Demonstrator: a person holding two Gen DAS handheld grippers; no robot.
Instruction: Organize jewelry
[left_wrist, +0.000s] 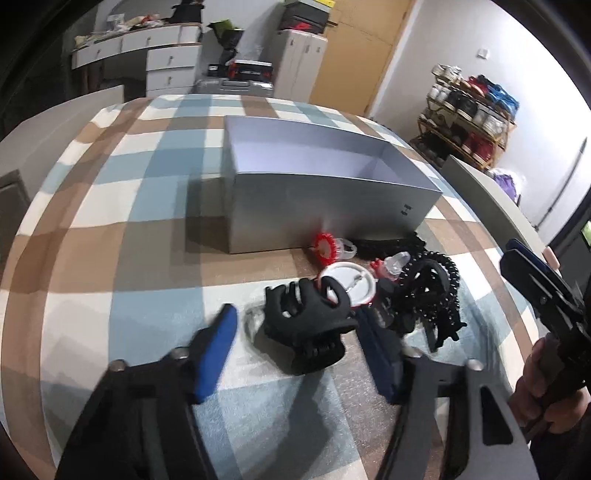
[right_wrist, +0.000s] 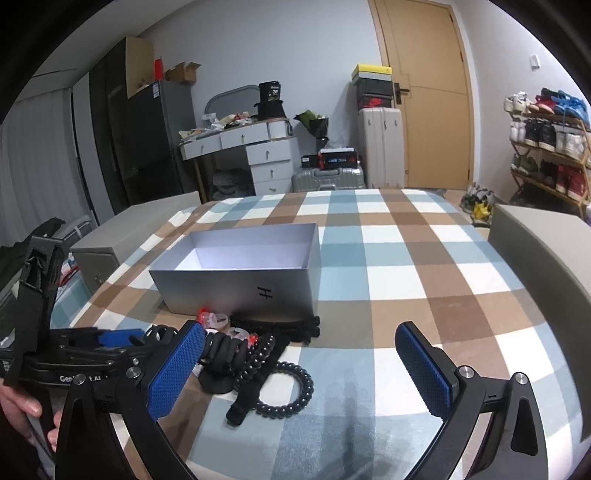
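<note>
A pile of hair accessories lies on the checked tablecloth in front of an open silver box (left_wrist: 317, 206) (right_wrist: 240, 288). In the left wrist view a black claw clip (left_wrist: 310, 325) lies between my open left gripper's (left_wrist: 303, 347) blue fingers, untouched as far as I can see. Behind it are a round white badge (left_wrist: 351, 284), a red spiky ring (left_wrist: 325, 249) and black spiral hair ties (left_wrist: 432, 291). In the right wrist view my right gripper (right_wrist: 299, 365) is open and empty, above a black spiral hair tie (right_wrist: 284, 391). The left gripper (right_wrist: 122, 339) shows at left.
The table (right_wrist: 406, 266) carries a brown, blue and white checked cloth. Grey chair backs (right_wrist: 546, 258) stand at its right and left sides. A shoe rack (right_wrist: 546, 155), a door, suitcases and a cluttered desk stand beyond the table.
</note>
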